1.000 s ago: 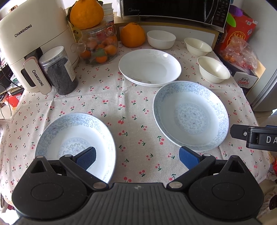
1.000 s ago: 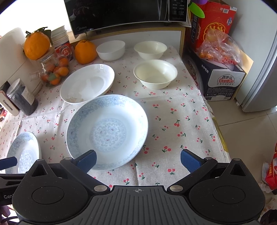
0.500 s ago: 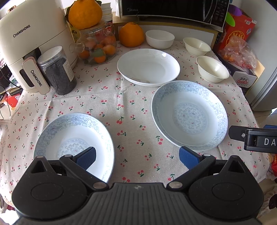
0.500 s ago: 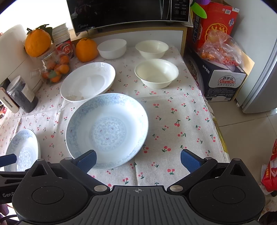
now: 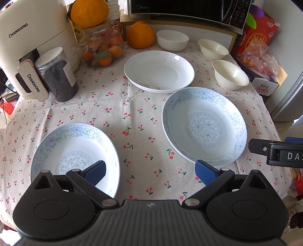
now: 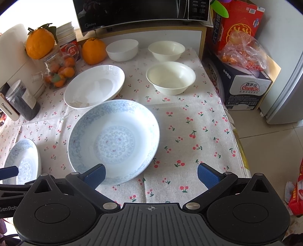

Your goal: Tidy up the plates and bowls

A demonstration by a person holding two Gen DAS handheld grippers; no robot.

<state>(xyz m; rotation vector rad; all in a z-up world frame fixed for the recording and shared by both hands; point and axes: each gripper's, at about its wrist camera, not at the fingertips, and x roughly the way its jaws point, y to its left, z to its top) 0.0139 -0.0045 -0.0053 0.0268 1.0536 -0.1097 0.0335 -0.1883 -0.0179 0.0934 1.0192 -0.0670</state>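
"changhong" appliance (image 5: 28, 43), "midea" microwave (image 6: 140, 13)

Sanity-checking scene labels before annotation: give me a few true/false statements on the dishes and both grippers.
1. Three plates lie on the table, two of them with blue patterns. True.
2. The three bowls are stacked inside one another. False: they stand apart, each on the cloth.
3. The left gripper is open and holds nothing. True.
4. The right gripper is clamped on the rim of the large patterned plate. False: its jaws are wide open, holding nothing.
5. The plain white plate sits on top of a patterned one. False: it lies by itself on the cloth.
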